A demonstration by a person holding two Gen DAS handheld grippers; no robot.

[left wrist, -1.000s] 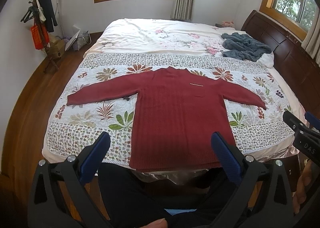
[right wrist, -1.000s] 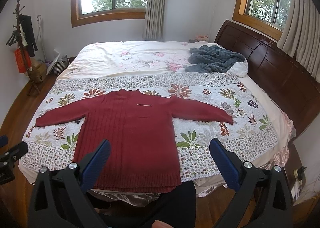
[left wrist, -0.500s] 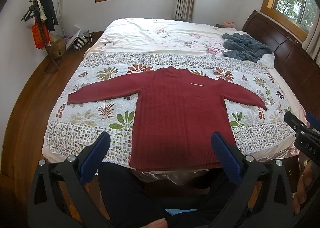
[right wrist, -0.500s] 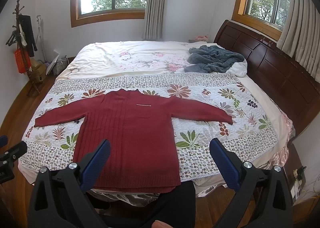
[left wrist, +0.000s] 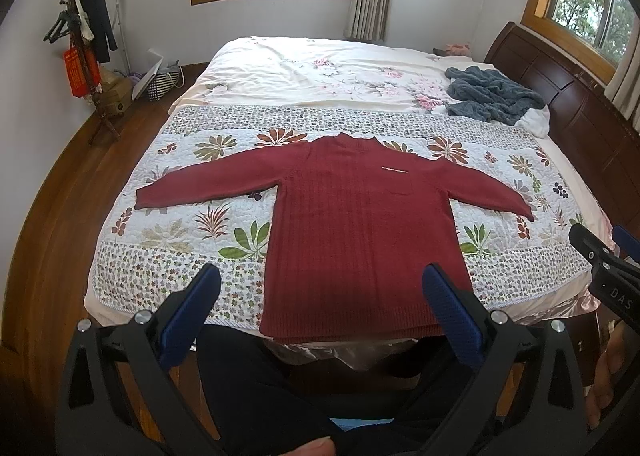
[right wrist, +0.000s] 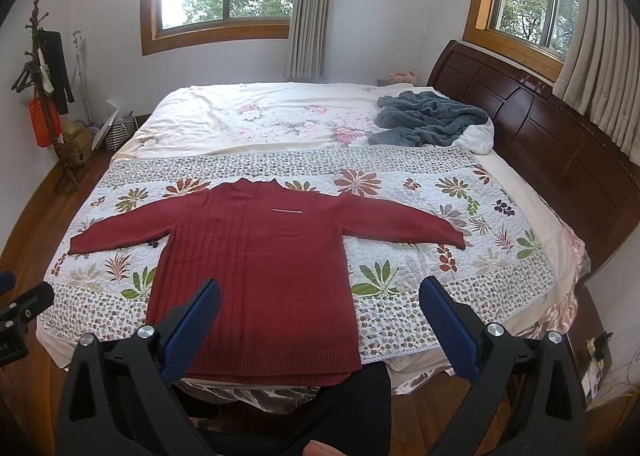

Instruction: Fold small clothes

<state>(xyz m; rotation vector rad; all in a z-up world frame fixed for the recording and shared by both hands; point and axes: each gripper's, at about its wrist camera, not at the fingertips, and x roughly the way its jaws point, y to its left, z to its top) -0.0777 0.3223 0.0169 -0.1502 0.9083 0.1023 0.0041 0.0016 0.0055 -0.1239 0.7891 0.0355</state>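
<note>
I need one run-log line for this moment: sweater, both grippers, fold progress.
sweater: flat on quilt, sleeves spread | left gripper: open, holds nothing | right gripper: open, holds nothing | fold: not started

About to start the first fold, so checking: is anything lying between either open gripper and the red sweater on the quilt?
Nothing visible does. The red sweater lies flat and uncovered; the left gripper and right gripper hang open before its hem. The blue blanket lies far behind.
</note>
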